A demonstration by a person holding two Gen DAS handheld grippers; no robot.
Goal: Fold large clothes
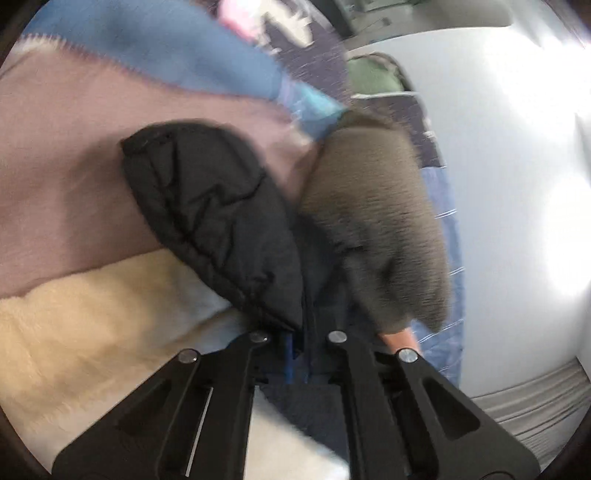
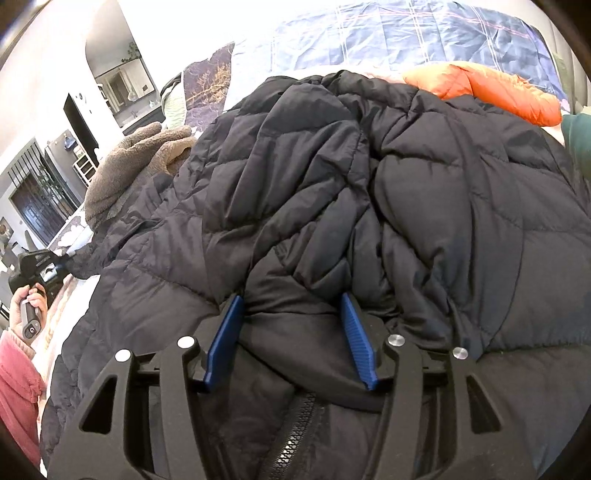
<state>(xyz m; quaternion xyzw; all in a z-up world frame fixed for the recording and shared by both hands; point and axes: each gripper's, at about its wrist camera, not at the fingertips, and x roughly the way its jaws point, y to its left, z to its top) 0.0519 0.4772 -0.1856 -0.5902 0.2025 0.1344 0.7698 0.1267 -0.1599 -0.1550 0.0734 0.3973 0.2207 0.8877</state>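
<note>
A black puffer jacket (image 2: 369,192) lies spread across the bed and fills the right wrist view, its zipper (image 2: 295,435) at the bottom. My right gripper (image 2: 291,306) rests on it, blue fingers (image 2: 225,332) apart, with a loose fold of jacket between them and no squeeze on it. In the left wrist view my left gripper (image 1: 295,343) is shut on the jacket's black sleeve (image 1: 210,214), which sticks out up and left from the closed jaws. The right wrist view also shows the left gripper (image 2: 37,266) at the far left, held in a hand.
A brown fleece garment (image 1: 373,221) (image 2: 140,162) lies beside the jacket. An orange puffer jacket (image 2: 487,88) sits at the far right. A pink, cream and blue blanket (image 1: 74,184) is under the sleeve. A blue checked bedcover (image 2: 406,33) lies beyond. A person's pink sleeve (image 2: 18,387) is at the lower left.
</note>
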